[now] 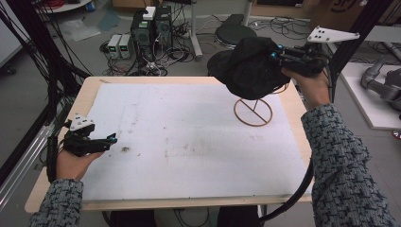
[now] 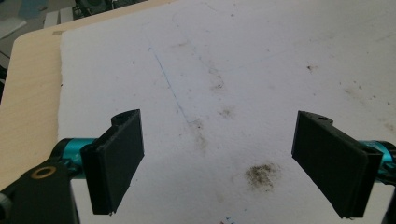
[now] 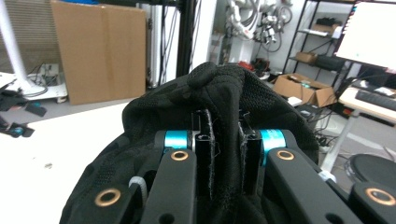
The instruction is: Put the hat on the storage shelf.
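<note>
The black cap (image 1: 248, 66) is pinched between the right gripper (image 1: 275, 53) fingers at the upper right of the high view, held just above the wire stand (image 1: 253, 112) (the left gripper (image 1: 111, 139), fingers spread, idles at the lower left, well apart)

A white mat (image 1: 189, 142) with dirt smudges covers the wooden bench (image 1: 38, 189); grey boxes (image 1: 119, 46) and tangled cables (image 1: 161, 59) sit on the floor beyond
</note>
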The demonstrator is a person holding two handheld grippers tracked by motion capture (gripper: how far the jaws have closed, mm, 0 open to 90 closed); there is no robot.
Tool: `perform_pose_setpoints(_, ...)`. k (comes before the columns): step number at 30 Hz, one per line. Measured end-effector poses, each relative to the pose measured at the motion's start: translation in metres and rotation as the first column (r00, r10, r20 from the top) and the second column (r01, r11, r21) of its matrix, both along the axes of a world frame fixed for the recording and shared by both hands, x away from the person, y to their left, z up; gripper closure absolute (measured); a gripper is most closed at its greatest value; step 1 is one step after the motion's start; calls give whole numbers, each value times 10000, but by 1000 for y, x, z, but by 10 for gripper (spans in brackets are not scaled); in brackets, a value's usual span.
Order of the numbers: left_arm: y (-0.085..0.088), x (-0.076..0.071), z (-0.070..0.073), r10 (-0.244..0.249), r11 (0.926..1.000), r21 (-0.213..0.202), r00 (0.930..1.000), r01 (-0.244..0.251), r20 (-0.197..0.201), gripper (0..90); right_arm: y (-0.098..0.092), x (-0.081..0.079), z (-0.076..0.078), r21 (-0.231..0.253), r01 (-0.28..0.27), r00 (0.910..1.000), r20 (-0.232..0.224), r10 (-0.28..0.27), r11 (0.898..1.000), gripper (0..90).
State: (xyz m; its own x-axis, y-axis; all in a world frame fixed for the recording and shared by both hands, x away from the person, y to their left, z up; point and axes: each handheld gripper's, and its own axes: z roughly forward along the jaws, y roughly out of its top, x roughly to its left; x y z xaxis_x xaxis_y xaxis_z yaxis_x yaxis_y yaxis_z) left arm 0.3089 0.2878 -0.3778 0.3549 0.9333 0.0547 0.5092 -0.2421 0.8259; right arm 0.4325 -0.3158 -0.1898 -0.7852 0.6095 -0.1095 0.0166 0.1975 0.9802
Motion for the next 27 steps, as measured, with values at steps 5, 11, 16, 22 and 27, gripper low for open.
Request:
perform_pose_setpoints(5, 0, 0, -2, 13, 10000, 6, 10000, -12, -67, 170, -15, 4, 1, 200, 297, 9996, -8, -297, 9994, 820)
perform_pose_setpoints(11, 0, 0, -3, -24, 10000, 11, 10000, 24, -86, 171, -27, 10, -1, 183, 652, 9979, -6, -652, 9977, 816)
perform_pose_setpoints(16, 2, -1, -4, 38, 10000, 18, 9999, -38, -116, 171, -34, 16, -5, 71, 783, 9969, -78, -782, 9969, 813)
perform_pose_setpoints(22, 4, -3, -5, 133, 9999, -47, 9998, -134, -112, 171, -42, 23, -16, -166, 978, 9951, -133, -980, 9951, 810)
perform_pose_setpoints(27, 5, -4, -5, 145, 9999, -34, 9998, -145, -135, 172, -47, 27, -25, -169, 1179, 9915, -531, -1186, 9929, 809)
